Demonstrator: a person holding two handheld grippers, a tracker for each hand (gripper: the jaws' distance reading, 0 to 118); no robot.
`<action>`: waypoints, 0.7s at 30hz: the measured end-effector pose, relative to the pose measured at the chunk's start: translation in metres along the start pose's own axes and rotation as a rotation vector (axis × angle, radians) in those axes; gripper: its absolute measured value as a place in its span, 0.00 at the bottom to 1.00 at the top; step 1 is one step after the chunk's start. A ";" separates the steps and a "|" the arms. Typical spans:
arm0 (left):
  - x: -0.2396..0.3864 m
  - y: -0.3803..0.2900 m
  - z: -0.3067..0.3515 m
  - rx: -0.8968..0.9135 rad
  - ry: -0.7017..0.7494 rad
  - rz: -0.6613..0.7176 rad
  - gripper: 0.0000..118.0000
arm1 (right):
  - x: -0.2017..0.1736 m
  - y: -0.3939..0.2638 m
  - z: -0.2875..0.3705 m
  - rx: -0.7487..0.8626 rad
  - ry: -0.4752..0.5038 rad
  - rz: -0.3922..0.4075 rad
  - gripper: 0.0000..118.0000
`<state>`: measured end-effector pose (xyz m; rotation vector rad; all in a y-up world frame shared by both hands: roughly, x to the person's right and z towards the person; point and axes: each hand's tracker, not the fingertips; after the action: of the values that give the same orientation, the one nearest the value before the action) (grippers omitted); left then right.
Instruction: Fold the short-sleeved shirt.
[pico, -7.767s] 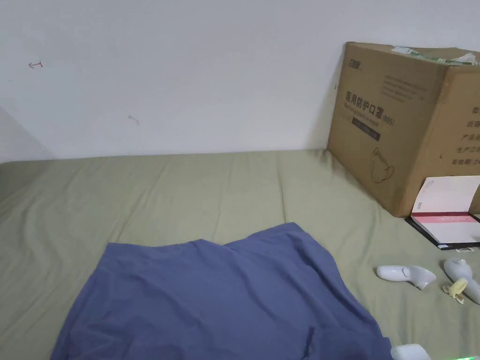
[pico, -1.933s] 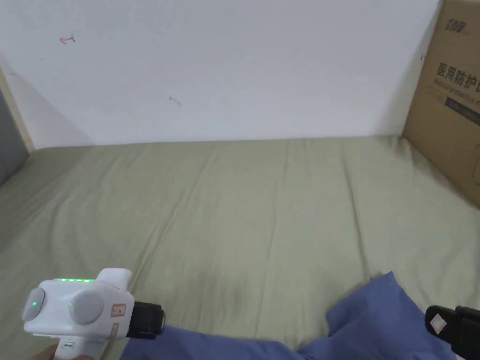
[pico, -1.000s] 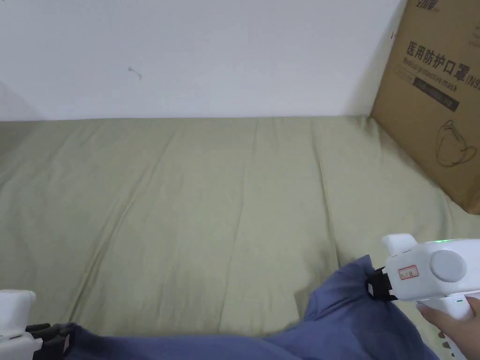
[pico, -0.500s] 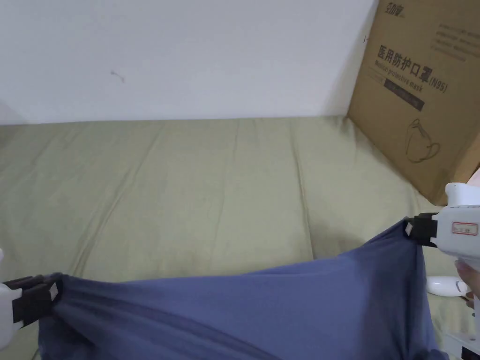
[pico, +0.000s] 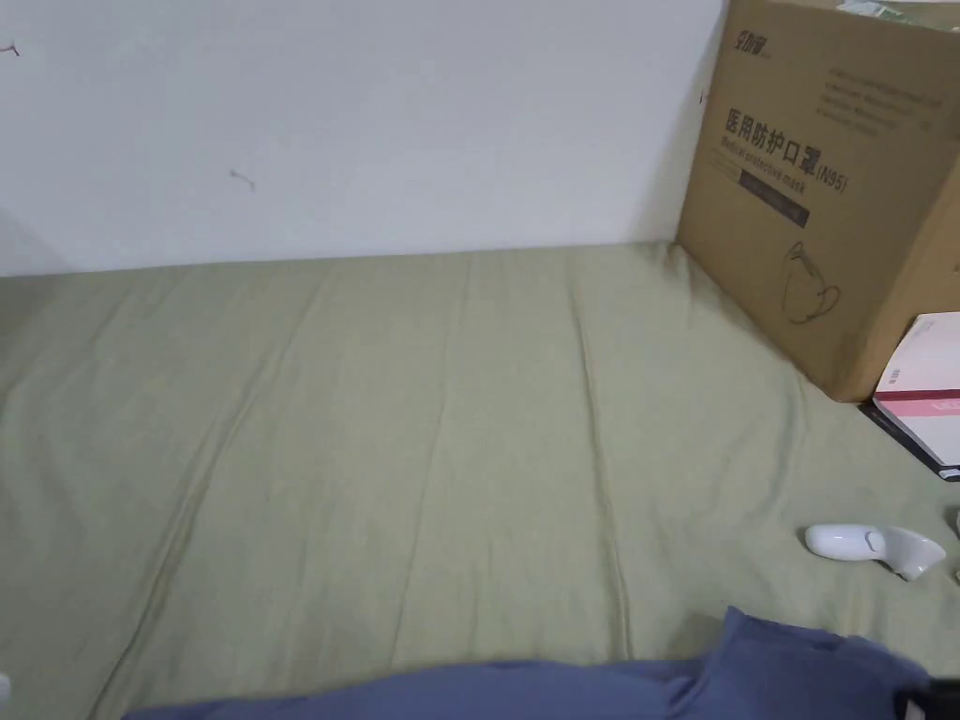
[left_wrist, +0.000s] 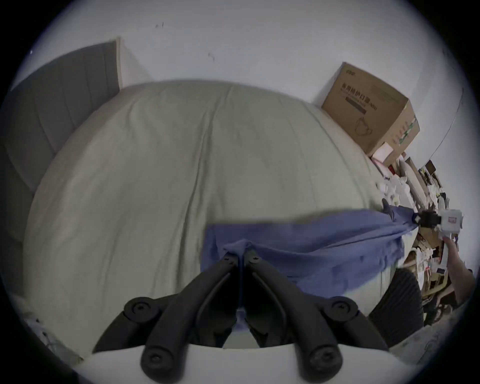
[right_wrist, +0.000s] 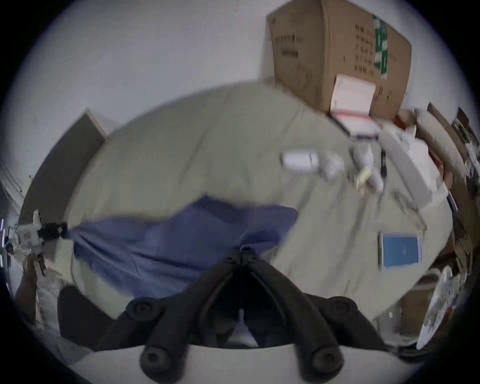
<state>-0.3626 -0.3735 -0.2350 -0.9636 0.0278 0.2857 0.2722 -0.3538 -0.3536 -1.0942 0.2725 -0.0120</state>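
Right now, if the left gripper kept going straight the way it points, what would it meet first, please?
The left gripper is shut on the blue shirt. Beyond that pinched fabric, its line runs over the green bedsheet toward the white wall; depth is unclear.
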 end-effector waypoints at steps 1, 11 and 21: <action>0.000 -0.008 -0.004 -0.027 0.008 0.005 0.02 | 0.004 -0.010 -0.011 -0.041 0.003 -0.013 0.00; 0.013 -0.023 0.043 0.184 -0.004 0.063 0.99 | -0.018 -0.010 0.003 0.204 -0.060 0.086 0.99; 0.113 0.005 0.132 0.750 0.095 -0.052 0.83 | -0.102 0.016 0.087 0.779 0.194 0.012 0.97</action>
<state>-0.2687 -0.2380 -0.1806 -0.2307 0.1839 0.1583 0.1909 -0.2559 -0.3089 -0.3152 0.4041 -0.1985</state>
